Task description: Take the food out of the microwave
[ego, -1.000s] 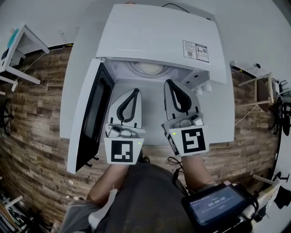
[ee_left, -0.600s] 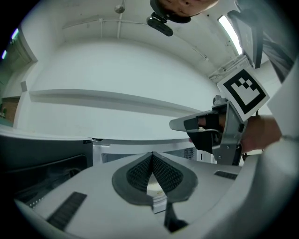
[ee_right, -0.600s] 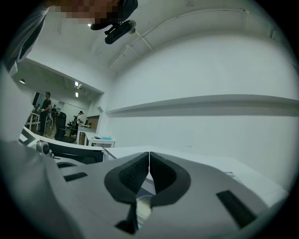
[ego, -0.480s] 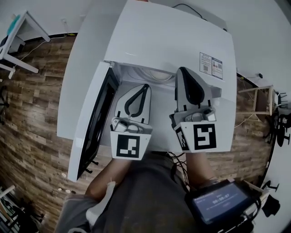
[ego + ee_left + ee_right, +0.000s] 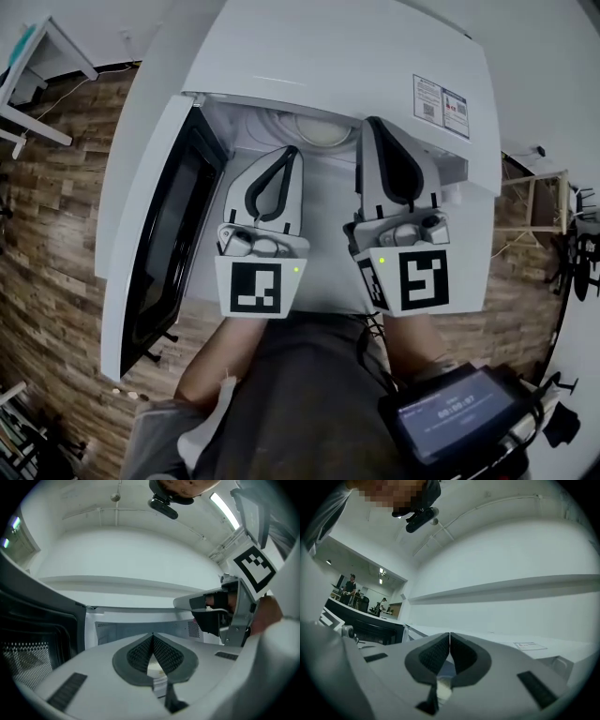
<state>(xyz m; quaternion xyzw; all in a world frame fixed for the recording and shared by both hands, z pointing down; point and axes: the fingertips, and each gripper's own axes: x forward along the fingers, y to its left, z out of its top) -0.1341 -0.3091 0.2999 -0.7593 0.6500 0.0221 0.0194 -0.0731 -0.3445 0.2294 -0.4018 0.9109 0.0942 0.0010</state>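
Observation:
The white microwave (image 5: 337,66) stands with its door (image 5: 155,234) swung open to the left. Inside the cavity lies a pale round dish (image 5: 314,129), mostly hidden under the top edge. My left gripper (image 5: 291,152) is shut and empty, with its tips just before the opening and short of the dish. In the left gripper view the left gripper (image 5: 152,635) points level into the cavity (image 5: 122,627). My right gripper (image 5: 374,124) is shut on nothing, at the right side of the opening under the top edge. In the right gripper view the right gripper (image 5: 449,634) looks over the microwave's top (image 5: 528,645).
The microwave sits on a white table (image 5: 141,122) above a wood-pattern floor (image 5: 56,262). A device with a lit screen (image 5: 455,412) hangs at the person's right side. A white stand (image 5: 37,66) is far left, a wooden shelf (image 5: 534,202) far right.
Both grippers have moved forward toward the microwave opening, the right one up to its top edge. Both stay shut, and the door is still open.

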